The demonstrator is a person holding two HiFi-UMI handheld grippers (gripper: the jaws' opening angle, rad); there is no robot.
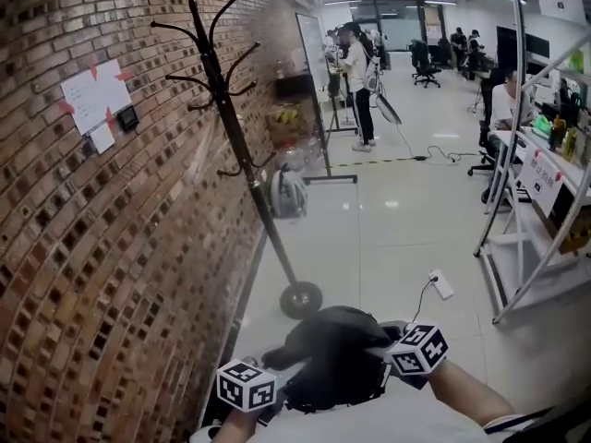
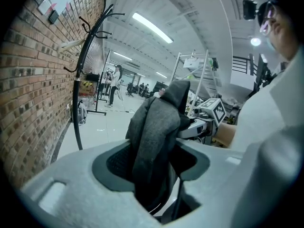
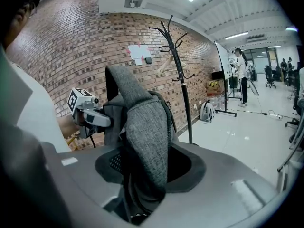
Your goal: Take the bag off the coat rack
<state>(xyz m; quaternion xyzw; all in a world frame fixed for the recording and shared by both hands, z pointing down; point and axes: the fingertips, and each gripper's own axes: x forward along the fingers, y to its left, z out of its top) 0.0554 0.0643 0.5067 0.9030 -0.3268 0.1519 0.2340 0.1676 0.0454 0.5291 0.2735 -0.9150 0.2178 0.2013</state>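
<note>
A dark grey fabric bag (image 1: 334, 356) hangs low in front of me, held between both grippers, well clear of the coat rack. My left gripper (image 1: 282, 377) is shut on a fold of the bag (image 2: 156, 132), which rises from between its jaws. My right gripper (image 1: 379, 344) is shut on the other side, where the grey strap of the bag (image 3: 142, 127) arches up out of its jaws. The black coat rack (image 1: 242, 146) stands against the brick wall ahead with bare hooks. Each gripper view shows the other gripper beyond the bag.
A small backpack (image 1: 287, 194) lies on the floor behind the rack's pole. A power strip (image 1: 441, 284) with its cable lies on the pale floor. White metal shelving (image 1: 545, 201) stands at the right. A person (image 1: 355, 72) stands farther down the room. Papers (image 1: 92, 100) are pinned on the wall.
</note>
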